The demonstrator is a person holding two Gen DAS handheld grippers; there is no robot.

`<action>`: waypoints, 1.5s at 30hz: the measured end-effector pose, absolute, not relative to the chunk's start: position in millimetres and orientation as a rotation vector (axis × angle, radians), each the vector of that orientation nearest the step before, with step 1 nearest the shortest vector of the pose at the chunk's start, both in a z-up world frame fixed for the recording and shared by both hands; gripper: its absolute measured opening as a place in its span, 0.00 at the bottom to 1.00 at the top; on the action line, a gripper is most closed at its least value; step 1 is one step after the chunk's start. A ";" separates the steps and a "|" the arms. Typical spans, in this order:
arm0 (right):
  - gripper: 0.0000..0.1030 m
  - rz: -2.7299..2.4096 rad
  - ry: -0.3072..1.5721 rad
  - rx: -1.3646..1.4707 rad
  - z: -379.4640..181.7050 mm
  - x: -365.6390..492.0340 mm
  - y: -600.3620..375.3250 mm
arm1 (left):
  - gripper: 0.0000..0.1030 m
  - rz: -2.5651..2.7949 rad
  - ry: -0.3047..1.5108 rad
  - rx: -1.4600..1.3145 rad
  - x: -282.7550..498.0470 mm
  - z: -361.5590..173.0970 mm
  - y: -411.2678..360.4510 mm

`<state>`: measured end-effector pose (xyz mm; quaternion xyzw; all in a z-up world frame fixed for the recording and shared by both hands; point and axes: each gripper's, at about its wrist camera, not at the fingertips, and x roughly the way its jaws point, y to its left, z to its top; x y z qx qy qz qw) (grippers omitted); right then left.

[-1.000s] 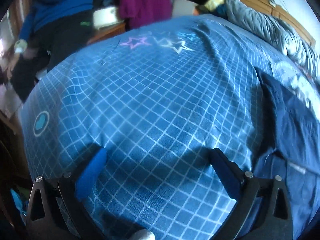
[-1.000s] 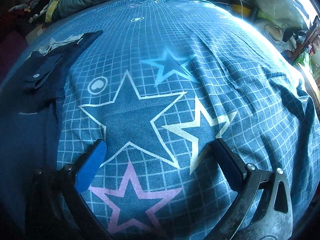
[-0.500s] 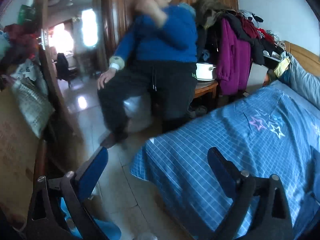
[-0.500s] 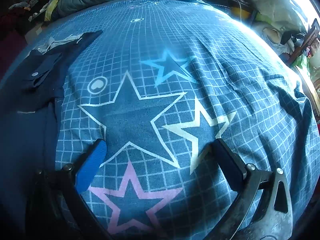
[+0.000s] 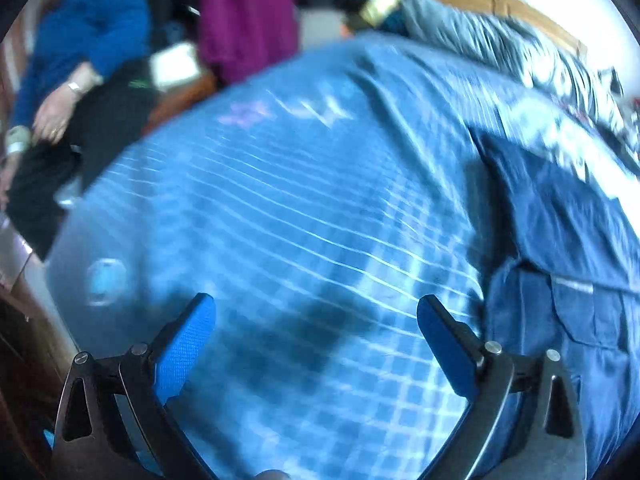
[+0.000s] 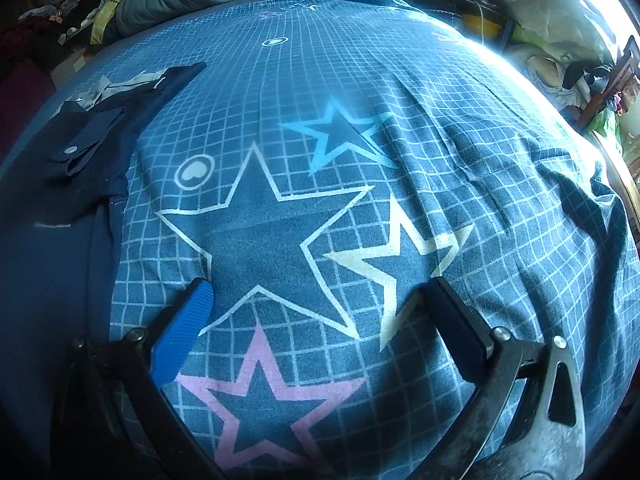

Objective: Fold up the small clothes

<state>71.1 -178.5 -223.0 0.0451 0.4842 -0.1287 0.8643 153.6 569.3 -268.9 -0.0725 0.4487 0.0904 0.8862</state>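
Blue-padded hand-held gripper [image 5: 316, 312] (jaws spread) above bedsheet [image 5: 280, 200]

A blue bedsheet [image 6: 400, 92] gridded in white is printed with pink, cream and light-blue stars; a navy garment [image 6: 60, 208] is seen.

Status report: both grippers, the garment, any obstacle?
Left gripper open, empty. Right gripper open, empty. Navy garment on the bed, untouched. No obstacle visible.
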 end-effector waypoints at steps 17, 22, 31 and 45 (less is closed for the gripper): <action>1.00 -0.269 1.014 0.097 -223.4 71.9 -178.9 | 1.00 0.196 0.888 -0.081 155.6 -285.1 554.2; 1.00 -0.266 1.012 0.099 -223.6 72.9 -179.0 | 1.00 0.196 0.889 -0.081 154.1 -285.3 552.6; 1.00 -0.267 1.012 0.100 -223.5 72.8 -179.5 | 1.00 0.195 0.889 -0.080 154.8 -285.1 553.4; 1.00 -0.266 1.012 0.101 -223.5 72.2 -180.0 | 1.00 0.196 0.890 -0.081 155.1 -285.5 553.4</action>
